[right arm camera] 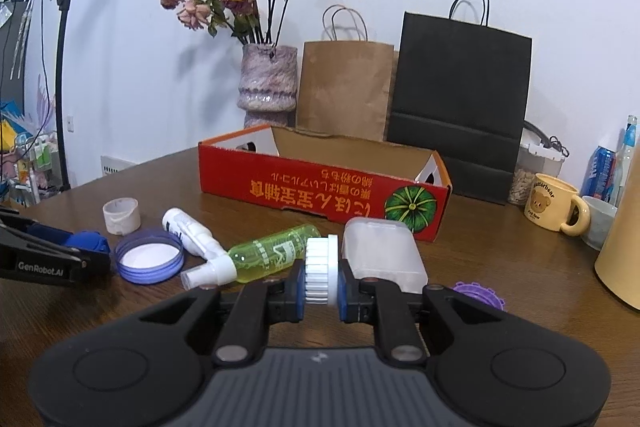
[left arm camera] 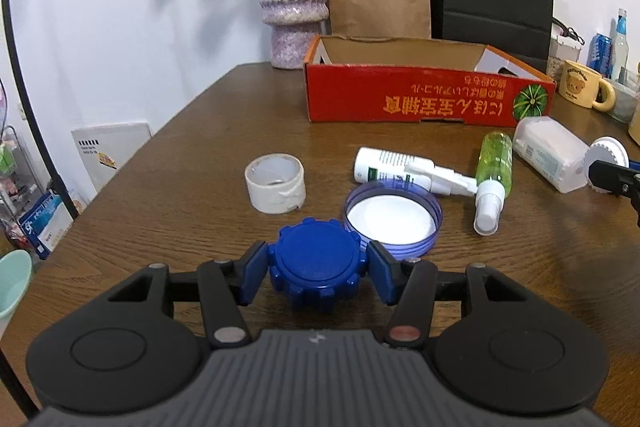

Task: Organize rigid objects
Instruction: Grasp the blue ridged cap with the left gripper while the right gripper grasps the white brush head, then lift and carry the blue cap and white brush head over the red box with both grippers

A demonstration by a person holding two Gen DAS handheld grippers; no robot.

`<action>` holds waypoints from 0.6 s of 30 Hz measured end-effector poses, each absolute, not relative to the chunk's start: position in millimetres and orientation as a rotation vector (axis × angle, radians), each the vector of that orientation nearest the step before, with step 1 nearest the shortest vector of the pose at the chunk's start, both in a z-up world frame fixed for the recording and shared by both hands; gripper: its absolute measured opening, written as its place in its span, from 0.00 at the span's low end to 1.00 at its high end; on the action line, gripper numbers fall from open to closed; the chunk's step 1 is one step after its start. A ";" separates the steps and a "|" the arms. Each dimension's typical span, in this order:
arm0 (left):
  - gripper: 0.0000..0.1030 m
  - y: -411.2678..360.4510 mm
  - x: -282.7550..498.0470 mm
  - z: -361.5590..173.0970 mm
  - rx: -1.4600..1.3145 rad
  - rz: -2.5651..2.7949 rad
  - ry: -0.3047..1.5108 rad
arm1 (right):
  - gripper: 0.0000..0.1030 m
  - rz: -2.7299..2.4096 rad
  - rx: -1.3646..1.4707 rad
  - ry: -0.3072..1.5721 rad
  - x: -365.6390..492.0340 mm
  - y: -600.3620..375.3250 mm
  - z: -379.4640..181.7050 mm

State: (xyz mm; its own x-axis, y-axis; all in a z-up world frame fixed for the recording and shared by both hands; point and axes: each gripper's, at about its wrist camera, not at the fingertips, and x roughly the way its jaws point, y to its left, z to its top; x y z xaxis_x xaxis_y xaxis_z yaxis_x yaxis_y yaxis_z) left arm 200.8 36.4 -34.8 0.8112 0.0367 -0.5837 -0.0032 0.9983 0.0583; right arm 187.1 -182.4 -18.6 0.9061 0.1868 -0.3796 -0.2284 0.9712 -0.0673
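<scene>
Risk first: left gripper is clamped on the blue cap by its ribbed rim, pads on opposite sides, cap low over the table. Ribs give the pads uneven seating, so the cap could twist or pop out on the way to the red box. The open blue lid sits just beyond the cap; a forward sweep at this height would likely shove it.

Right gripper is closed on the white cap, held on edge, thin faces against the pads. Narrow contact, could roll or slip. Green bottle and clear container lie just behind it, easy to knock.

Unclear: whether the blue cap touches the table or hangs just above. Box interior mostly hidden behind its near wall. Purple cap half hidden behind the right gripper's linkage.
</scene>
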 end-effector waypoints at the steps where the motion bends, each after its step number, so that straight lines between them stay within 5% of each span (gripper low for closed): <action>1: 0.53 36.9 199.3 -32.8 0.053 0.026 0.618 | 0.14 0.213 -0.109 0.377 186.4 -182.7 -17.4; 18: 0.53 26.6 191.3 14.0 0.030 0.010 0.506 | 0.14 0.184 -0.081 0.285 186.0 -190.1 12.6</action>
